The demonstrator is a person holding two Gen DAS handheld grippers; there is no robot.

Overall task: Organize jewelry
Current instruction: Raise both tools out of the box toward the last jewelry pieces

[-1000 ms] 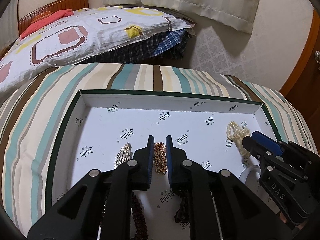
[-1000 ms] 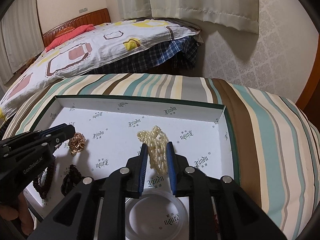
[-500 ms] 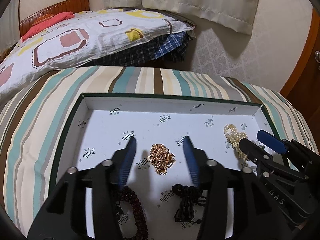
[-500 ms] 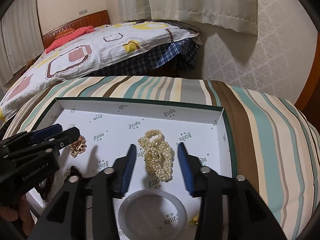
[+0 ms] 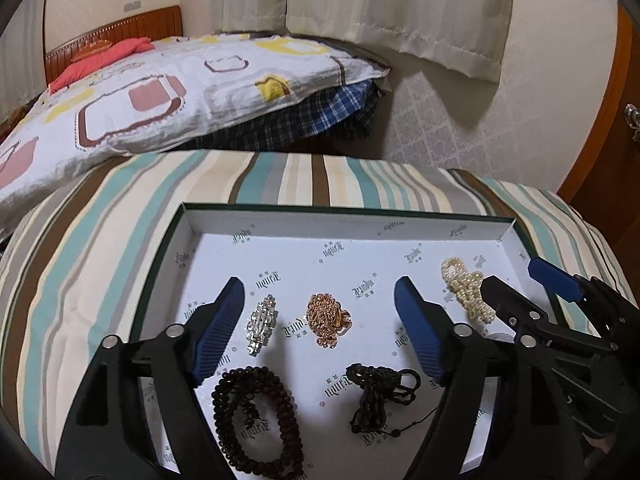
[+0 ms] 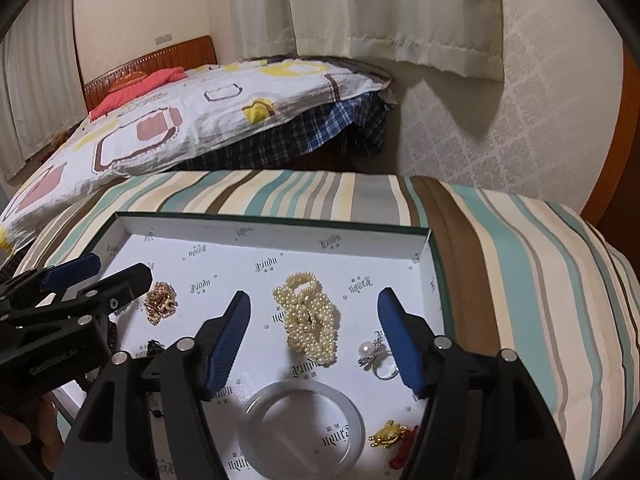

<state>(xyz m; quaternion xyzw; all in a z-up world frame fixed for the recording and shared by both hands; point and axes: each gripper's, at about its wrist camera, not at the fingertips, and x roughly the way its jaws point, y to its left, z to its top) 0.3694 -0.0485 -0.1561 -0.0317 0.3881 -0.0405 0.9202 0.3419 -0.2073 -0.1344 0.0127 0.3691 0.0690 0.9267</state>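
Left wrist view: we find the left claw (image 5: 320, 312) spread wide with nothing gripped; its jaws have just been opening. The gold chain (image 5: 328, 319) lies heaped on the floor of the white box (image 5: 344, 222), directly ahead and centred in the gap, touching neither finger. The heap is roughly round, so we judge no approach angle is favoured. A silver clasp (image 5: 262, 323) lies just inside the left finger, its long axis running away from the claw. Nearer the camera lie a dark bead bracelet (image 5: 256, 416) and a black cord (image 5: 378, 394). The right claw (image 5: 516, 284) enters from the right edge, beside the pearls (image 5: 466, 292).

Right wrist view: the right claw (image 6: 314, 308) likewise stands open and empty, its jaws having just been opening. The pearls (image 6: 310, 318) lie between the fingers, clear of both, long axis pointing away from the claw. A pearl ring (image 6: 378, 356) sits just inside the right finger; a clear bangle (image 6: 306, 426) and a gold turtle charm (image 6: 390, 434) lie nearer. The left claw (image 6: 120, 270) is the nearer one to the gold chain (image 6: 160, 302). The box rests on a striped bedspread (image 6: 520, 280).
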